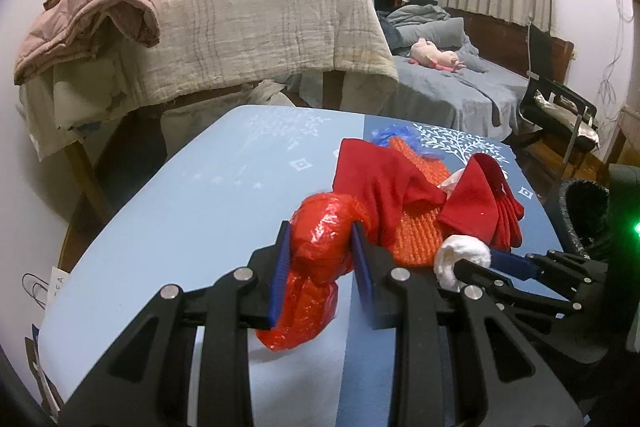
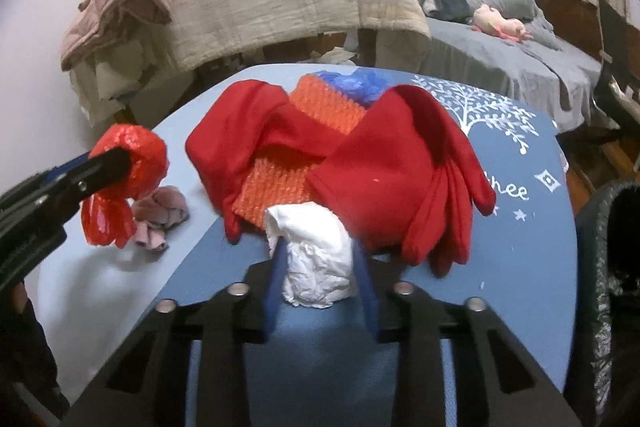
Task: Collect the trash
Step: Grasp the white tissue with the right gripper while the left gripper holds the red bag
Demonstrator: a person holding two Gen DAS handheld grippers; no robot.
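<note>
Left wrist view: left gripper has its jaws closed onto the red plastic bag, pinched at the bunched upper lobe; the tail hangs loose below, just over the worktop.
Right wrist view: right gripper has its jaws clamped either side of the white paper wad, at the near edge of the red cloth.
Bag handling: thin film, near weightless, slick and crackly. Likely to slide out of a light pinch, so hold at the knot-like bunch, not the loose tail.
Wad handling: crumpled tissue or paper, soft, light, compresses under the pads. No breakage risk; grip across the thick middle so it doesn't tear off in bits.
Not trash, my read: red cloth and the orange knit piece under it; soft fabric, keep the jaws off them.
Other candidates: blue plastic scrap on top of the knit at the far side; small pinkish crumpled bundle on the worktop below the held bag. Can't tell if that one is cloth or tissue.
Bin: black-lined bin at the right edge of the worktop, near the right gripper.
Risk: wad sits touching the cloth edge, so lifting could drag the fabric.
</note>
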